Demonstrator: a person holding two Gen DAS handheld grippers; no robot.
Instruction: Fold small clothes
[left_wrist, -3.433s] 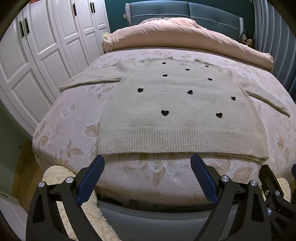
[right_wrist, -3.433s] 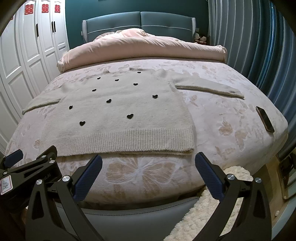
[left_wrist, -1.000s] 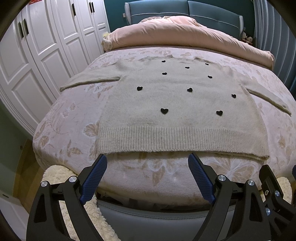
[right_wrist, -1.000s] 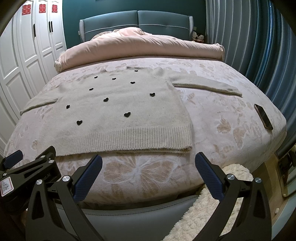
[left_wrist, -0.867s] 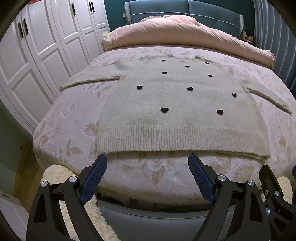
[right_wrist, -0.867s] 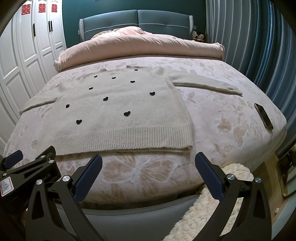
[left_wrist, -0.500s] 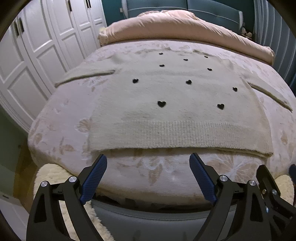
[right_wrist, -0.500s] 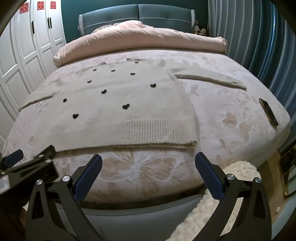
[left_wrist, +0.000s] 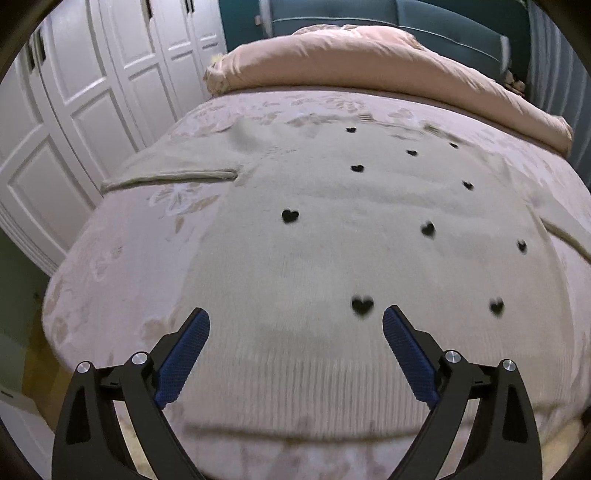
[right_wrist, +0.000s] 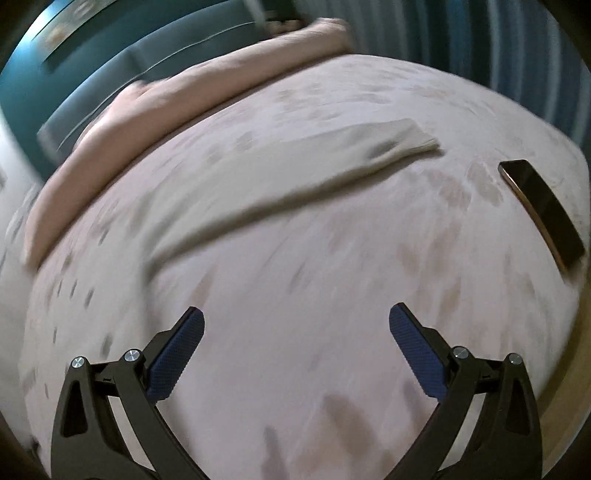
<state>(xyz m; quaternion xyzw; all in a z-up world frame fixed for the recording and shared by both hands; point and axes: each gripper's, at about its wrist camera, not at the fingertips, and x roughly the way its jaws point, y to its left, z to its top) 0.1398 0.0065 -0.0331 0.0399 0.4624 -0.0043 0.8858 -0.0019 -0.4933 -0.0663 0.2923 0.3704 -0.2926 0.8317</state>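
Sweater (left_wrist: 369, 258) lies flat, front up, across the middle of the bed (left_wrist: 122, 266), ribbed hem toward the foot edge, neck toward the rolled duvet (left_wrist: 369, 62) at the head. Black hearts dot the knit. Left sleeve (left_wrist: 173, 173) stretches out toward the bed's left edge, by the wardrobe doors (left_wrist: 74, 110); right sleeve (right_wrist: 295, 173) stretches toward the right edge, its cuff ending short of a phone (right_wrist: 539, 210) that lies near the right edge. Body and sleeves spread wide: judged as laid out so each sleeve can be folded inward first.

Left gripper (left_wrist: 295, 325) hangs over the lower part of the sweater, above the hem band, angled down. Jaws opening, already wide; nothing between them, pads clear of the knit.

Right gripper (right_wrist: 295, 325) is over bare bedspread on the right side, nearer the foot edge than the right sleeve. Jaws spread wide, empty. This view is heavily motion-blurred, so whether the tips stand just above the cover or well above it cannot be told.

Judgement: fold not yet begun; no part of the garment lifted or creased. Each tool seems placed on its own side of the sweater, the right one probably bound for the sleeve or side seam.
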